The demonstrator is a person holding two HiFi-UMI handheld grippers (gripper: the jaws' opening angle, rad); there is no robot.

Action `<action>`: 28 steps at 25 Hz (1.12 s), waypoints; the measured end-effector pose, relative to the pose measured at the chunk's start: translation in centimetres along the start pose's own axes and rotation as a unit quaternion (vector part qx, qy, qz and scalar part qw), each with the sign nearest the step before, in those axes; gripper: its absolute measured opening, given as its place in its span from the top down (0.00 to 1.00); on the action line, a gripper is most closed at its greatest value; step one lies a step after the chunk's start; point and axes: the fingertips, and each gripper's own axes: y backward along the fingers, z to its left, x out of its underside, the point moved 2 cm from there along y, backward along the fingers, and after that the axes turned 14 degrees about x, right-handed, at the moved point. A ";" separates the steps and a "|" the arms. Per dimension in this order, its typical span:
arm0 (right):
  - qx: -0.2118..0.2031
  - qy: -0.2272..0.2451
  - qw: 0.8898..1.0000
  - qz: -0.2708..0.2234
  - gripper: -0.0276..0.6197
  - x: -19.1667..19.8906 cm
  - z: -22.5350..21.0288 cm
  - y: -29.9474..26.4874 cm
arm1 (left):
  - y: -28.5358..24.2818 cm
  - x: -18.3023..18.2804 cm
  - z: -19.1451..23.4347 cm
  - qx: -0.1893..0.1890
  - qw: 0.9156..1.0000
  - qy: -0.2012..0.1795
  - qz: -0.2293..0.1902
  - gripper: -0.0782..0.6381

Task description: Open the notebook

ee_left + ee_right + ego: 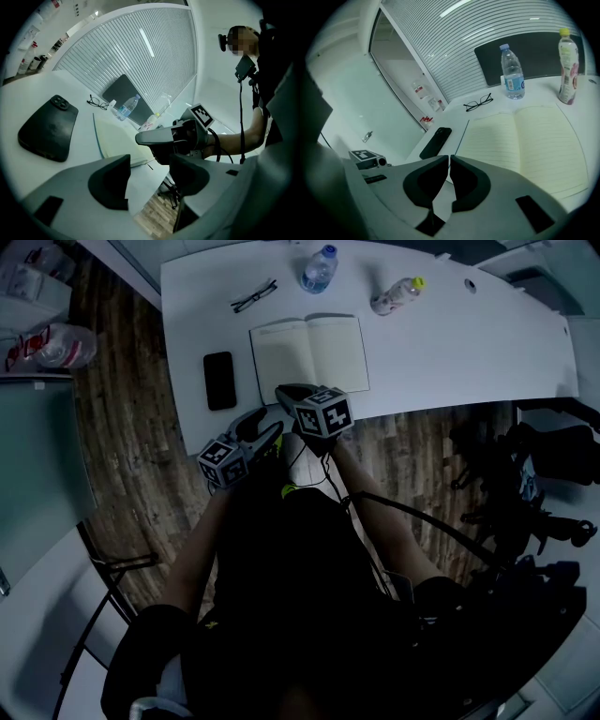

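Observation:
The notebook (pixel 309 354) lies open on the white table (pixel 450 352), its lined cream pages facing up (pixel 525 140). My right gripper (pixel 286 393) hovers over the notebook's near edge, close to the table's front edge. Its jaws (pixel 449 161) are shut, with nothing between them. My left gripper (pixel 267 432) hangs lower left of it, off the table's front edge and above the floor. Its jaws (pixel 150 180) stand open and empty. In the left gripper view the right gripper (pixel 168 138) crosses in front, and the notebook (pixel 117 138) shows behind it.
A black phone (pixel 219 381) lies left of the notebook. Glasses (pixel 253 296), a water bottle (pixel 319 268) and a pink-labelled bottle (pixel 396 296) sit behind it. Wooden floor (pixel 131 474) runs left of the table. A dark chair (pixel 506 474) stands at the right.

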 end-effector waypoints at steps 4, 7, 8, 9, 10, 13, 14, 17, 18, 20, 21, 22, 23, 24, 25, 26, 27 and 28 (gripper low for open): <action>0.008 -0.011 1.000 -0.016 0.90 0.2 -0.5 1.5 | -0.1 0.4 0.1 -0.007 1.000 -0.002 0.006 0.51; 0.010 -0.015 0.999 -0.027 0.90 0.3 -0.4 2.5 | -0.1 0.5 0.3 -0.014 1.000 0.006 0.004 0.51; 0.011 -0.014 0.999 -0.031 0.91 0.2 -0.4 2.8 | -0.1 0.5 0.4 -0.016 1.000 0.006 0.003 0.51; 0.013 -0.012 0.999 -0.036 0.91 0.2 -0.3 3.2 | -0.1 0.4 0.4 -0.018 1.000 0.006 0.002 0.51; 0.016 -0.010 0.999 -0.042 0.91 0.1 -0.2 3.5 | -0.1 0.2 0.4 -0.019 1.000 0.005 0.001 0.51; 0.022 -0.004 0.998 -0.056 0.91 -0.1 -0.4 4.5 | -0.2 -0.5 0.3 -0.023 1.000 0.000 -0.008 0.51; 0.023 -0.003 0.998 -0.061 0.91 -0.3 -0.5 4.8 | -0.2 -0.9 0.3 -0.024 1.000 -0.002 -0.011 0.51; 0.025 -0.004 0.997 -0.079 0.91 -1.0 -0.7 5.8 | -0.4 -2.3 -0.1 -0.022 0.999 -0.018 -0.015 0.51; 0.025 -0.004 0.996 -0.085 0.91 -1.4 -0.7 6.2 | -0.5 -2.8 -0.4 -0.019 0.999 -0.025 -0.015 0.51; 0.025 -0.002 0.995 -0.096 0.91 -2.0 -0.6 7.0 | -0.8 -3.9 -1.1 -0.007 0.999 -0.038 -0.013 0.52; 0.026 0.000 0.995 -0.101 0.91 -2.4 -0.6 7.4 | -1.1 -4.4 -1.5 0.000 0.999 -0.045 -0.010 0.55; 0.026 0.004 0.994 -0.106 0.91 -2.7 -0.5 7.8 | -1.3 -5.0 -2.0 0.007 0.999 -0.053 -0.006 0.56; 0.026 0.007 0.993 -0.111 0.91 -3.0 -0.5 8.2 | -1.5 -5.6 -2.4 0.012 0.998 -0.062 0.000 0.58; 0.026 0.008 0.993 -0.116 0.91 -3.3 -0.4 8.6 | -1.6 -6.2 -2.9 0.015 0.997 -0.073 0.006 0.58; 0.025 0.008 0.992 -0.121 0.91 -3.5 -0.3 9.0 | -1.7 -6.7 -3.4 0.018 0.996 -0.084 0.011 0.60; 0.025 0.007 0.992 -0.127 0.91 -3.8 -0.3 9.4 | -1.8 -7.2 -3.8 0.021 0.995 -0.093 0.014 0.64; 0.025 0.006 0.991 -0.133 0.91 -4.0 -0.2 9.7 | -1.9 -7.5 -4.2 0.023 0.995 -0.098 0.015 0.66; 0.026 0.006 0.990 -0.138 0.91 -4.1 -0.2 10.1 | -2.0 -7.8 -4.5 0.025 0.994 -0.101 0.015 0.68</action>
